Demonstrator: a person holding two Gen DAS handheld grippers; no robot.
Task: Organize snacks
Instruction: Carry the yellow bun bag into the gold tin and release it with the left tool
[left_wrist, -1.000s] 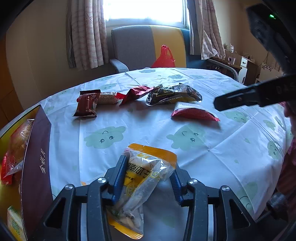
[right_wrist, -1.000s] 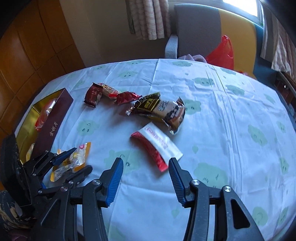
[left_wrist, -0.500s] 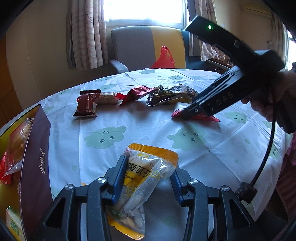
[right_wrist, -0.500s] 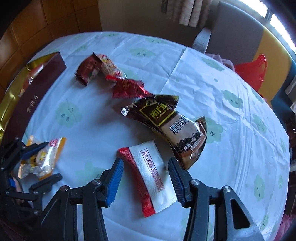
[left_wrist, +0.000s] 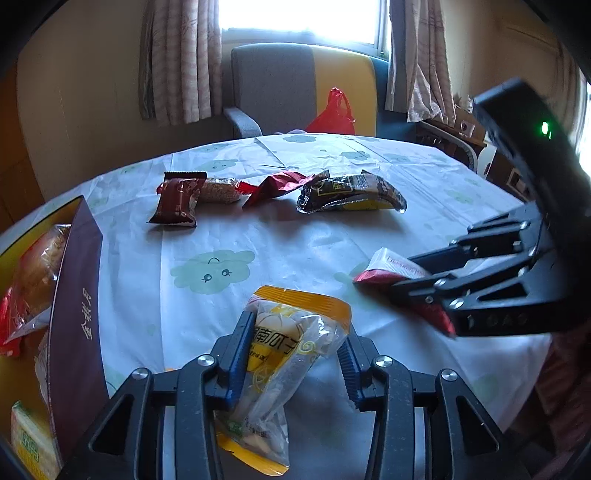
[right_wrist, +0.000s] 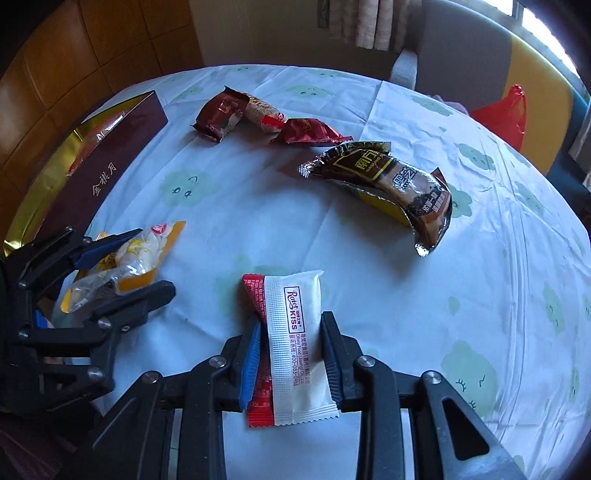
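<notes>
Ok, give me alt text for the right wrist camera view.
The right hand-held gripper is closing around a red-and-white snack packet on a cloud-print tablecloth. The left hand-held gripper holds a yellow snack bag.

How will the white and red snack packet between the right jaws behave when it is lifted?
The white and red snack packet is probably light and soft: its red edge already buckles where the closing jaws press. Its glossy film looks slippery, so it might slide or droop.

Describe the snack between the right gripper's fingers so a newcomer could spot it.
On the cloud-print tablecloth, nearest the camera, the right gripper is closing around a flat pillow packet. Only this one is white with a red edge strip and "Kiss" lettering; the others are brown, dark red or yellow.
</notes>
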